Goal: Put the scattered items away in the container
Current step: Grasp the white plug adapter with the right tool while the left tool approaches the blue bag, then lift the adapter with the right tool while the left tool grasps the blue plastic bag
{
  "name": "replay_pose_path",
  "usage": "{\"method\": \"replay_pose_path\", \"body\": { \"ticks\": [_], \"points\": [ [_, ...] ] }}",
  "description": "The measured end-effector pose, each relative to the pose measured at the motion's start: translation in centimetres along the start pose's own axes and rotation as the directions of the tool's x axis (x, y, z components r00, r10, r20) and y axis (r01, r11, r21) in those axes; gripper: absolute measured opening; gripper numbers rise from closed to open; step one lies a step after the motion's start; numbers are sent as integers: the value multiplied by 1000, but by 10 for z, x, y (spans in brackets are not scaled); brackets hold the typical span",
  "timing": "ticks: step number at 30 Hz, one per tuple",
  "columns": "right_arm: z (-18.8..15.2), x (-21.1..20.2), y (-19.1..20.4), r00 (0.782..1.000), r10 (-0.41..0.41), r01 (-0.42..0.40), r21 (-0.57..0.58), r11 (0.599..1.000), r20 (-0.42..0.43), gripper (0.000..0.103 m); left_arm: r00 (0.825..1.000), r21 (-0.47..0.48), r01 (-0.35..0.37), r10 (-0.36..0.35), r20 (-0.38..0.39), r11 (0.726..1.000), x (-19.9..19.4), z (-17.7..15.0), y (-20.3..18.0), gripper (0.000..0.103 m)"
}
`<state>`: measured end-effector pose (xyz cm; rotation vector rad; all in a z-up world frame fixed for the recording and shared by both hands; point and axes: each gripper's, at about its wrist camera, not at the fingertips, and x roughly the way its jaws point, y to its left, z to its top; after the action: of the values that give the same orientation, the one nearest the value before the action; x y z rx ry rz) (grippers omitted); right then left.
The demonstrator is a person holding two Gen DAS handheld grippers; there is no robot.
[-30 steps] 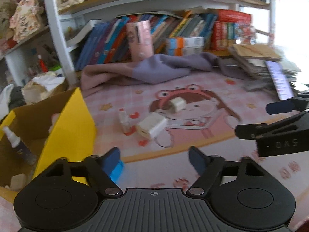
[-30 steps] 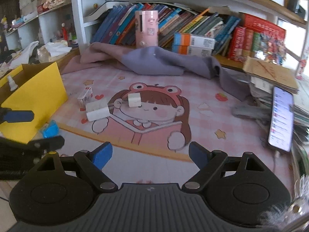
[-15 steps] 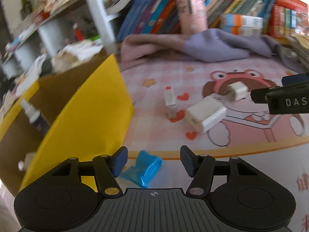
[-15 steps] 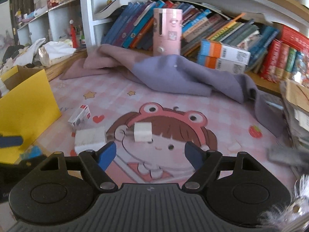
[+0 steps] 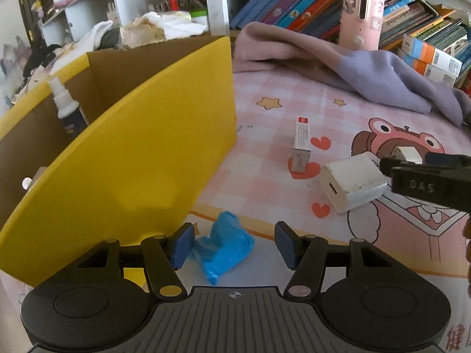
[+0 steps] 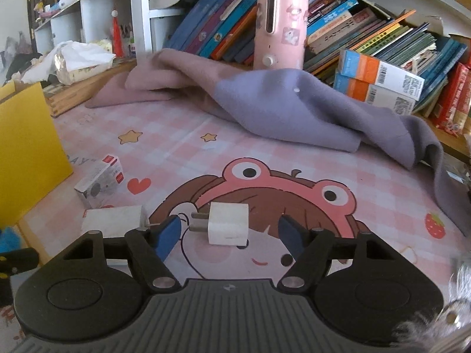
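Small charger (image 6: 228, 223) lay mid-mat, now between your right tool's (image 6: 229, 234) closing, not-yet-touching pads. Your left tool (image 5: 232, 245) dropped over the blue bag (image 5: 222, 247) beside the yellow box (image 5: 141, 153), unclenched. Both grasps were pending.

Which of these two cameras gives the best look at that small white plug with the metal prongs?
The right wrist view: the small white plug lies whole and close between its tongs' blue pads. In the left wrist view only a corner peeks out behind the other tool.
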<state>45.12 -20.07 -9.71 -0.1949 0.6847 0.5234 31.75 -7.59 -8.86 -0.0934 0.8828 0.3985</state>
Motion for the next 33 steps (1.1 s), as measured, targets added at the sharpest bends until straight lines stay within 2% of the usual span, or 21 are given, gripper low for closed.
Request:
{"method": "replay_pose_path", "body": {
  "ticks": [5,7,8,10,21,33],
  "points": [
    [-3,7,1,1000,10,-10,17,1000,1,65,1000,20,-7,7,-5,1000,2,-2,-1,59],
    [-3,6,3,1000,17,-17,11,1000,9,52,1000,23,-11,12,-3,1000,2,-2,0,51],
    [-3,6,4,1000,20,-20,8,1000,12,50,1000,23,-16,16,-4,1000,1,-2,1,42],
    [-3,5,4,1000,25,-26,8,1000,15,41,1000,21,-13,13,-9,1000,1,-1,5,38],
    [-3,-13,-5,999,18,-20,73,997,29,41,995,104,98,-101,20,990,-20,0,-8,22],
    [-13,-64,-10,998,34,-39,89,995,53,41,973,218,202,-221,64,955,-53,-8,-25,21]
  ]
}}
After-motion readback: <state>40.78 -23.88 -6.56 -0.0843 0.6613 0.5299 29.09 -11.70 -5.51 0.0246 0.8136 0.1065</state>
